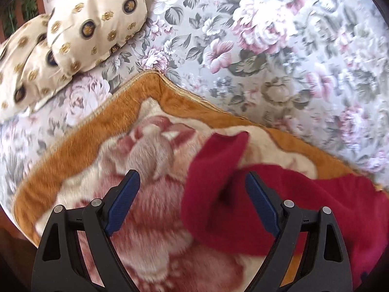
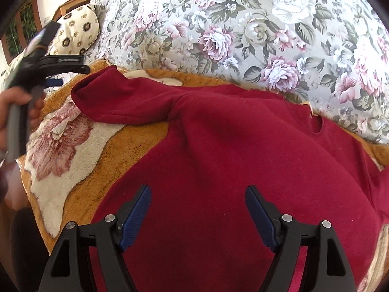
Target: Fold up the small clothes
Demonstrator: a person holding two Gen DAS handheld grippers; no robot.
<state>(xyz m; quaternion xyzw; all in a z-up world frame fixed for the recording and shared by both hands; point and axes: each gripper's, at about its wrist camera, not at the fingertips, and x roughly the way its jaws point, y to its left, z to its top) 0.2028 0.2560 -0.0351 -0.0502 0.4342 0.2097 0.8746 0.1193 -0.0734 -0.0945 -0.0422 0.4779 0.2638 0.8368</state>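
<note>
Far left, two cream cushions (image 1: 73,31) sit pushed up against the floral sofa back (image 1: 279,48), out of the way of the working area. A plush orange-bordered blanket (image 1: 73,150) covers the seat, likely laid down as a flat, soft base for folding.

The left tool (image 1: 192,194) hangs over the blanket, its blue pads wide apart and holding nothing. Its right pad sits just beside the sleeve (image 1: 214,170) of the dark red sweater (image 2: 231,158), so it looks lined up to take that sleeve. This view is motion-blurred, so whether a pad touches the cloth is hard to say. In the right wrist view the same tool shows at the far left, gripped by the person's hand (image 2: 14,107).

The sweater lies spread across the blanket with its neckline towards the sofa back and the sleeve stretched out to the left, not yet folded in. Spread flat like this, edges and sleeves are easy to reach.

The right tool (image 2: 198,215) hovers over the sweater's body near the lower hem, pads apart, empty, probably waiting to pin or lift the cloth.
</note>
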